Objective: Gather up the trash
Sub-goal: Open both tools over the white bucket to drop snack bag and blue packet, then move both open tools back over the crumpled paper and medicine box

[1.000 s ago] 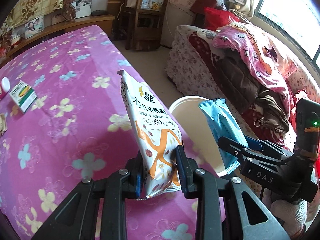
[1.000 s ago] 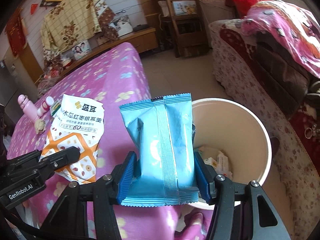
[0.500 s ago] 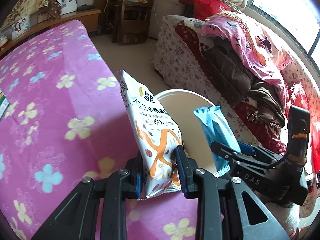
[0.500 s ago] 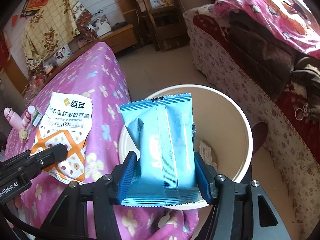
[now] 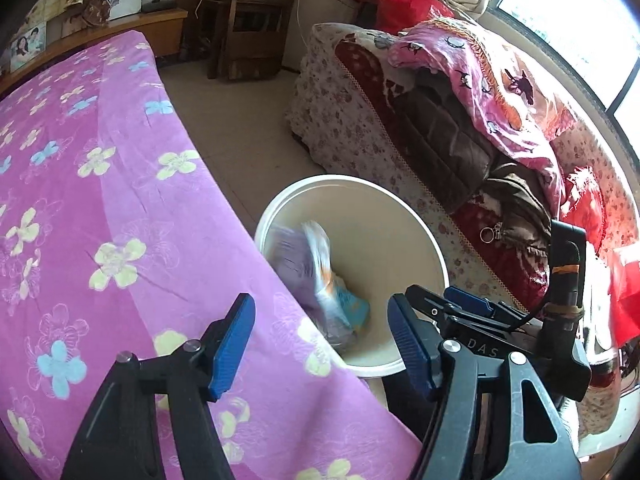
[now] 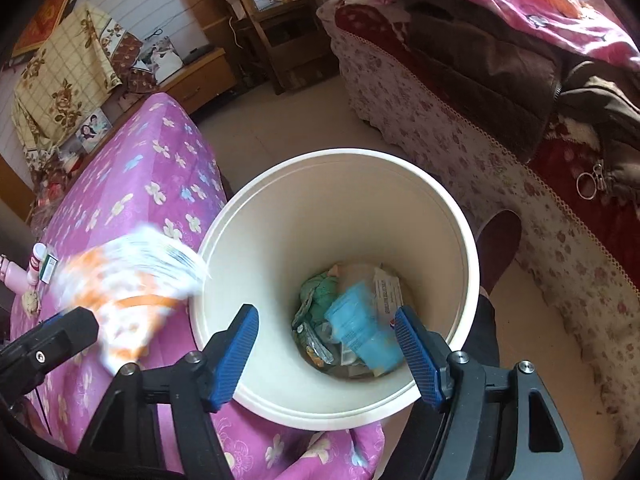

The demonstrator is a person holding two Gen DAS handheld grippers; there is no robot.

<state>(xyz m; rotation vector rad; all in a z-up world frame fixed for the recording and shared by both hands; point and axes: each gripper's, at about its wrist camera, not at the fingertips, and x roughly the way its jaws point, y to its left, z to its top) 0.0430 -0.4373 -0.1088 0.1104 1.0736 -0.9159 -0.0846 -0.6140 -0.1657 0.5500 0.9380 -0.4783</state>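
Observation:
A white waste bin (image 6: pixel 336 156) stands on the floor between the bed and the sofa, with wrappers at its bottom. My right gripper (image 6: pixel 328 350) hangs over its mouth, jaws opening, nothing between them. The blue packet (image 6: pixel 360 328) lies blurred inside the bin, below those jaws. My left gripper (image 5: pixel 322 344) is over the bed's edge beside the bin (image 5: pixel 352 178), jaws opening and empty. The white and orange pouch (image 5: pixel 312 264) is a blur in mid-fall at the bin's left rim. From the right wrist, the pouch (image 6: pixel 128 280) shows just above the left gripper (image 6: pixel 52 344).
The bed's pink flowered cover (image 5: pixel 100 200) runs along the bin's left side. A sofa (image 5: pixel 400 140) piled with clothes and a pink blanket is at the right. A small box and bottles (image 6: pixel 42 264) sit further along the bed. Wooden furniture (image 5: pixel 248 20) stands at the back.
Both grippers have moved over the bin and opened. The blue packet has dropped from the right jaws into the bin. The pouch has left the left jaws and is falling.

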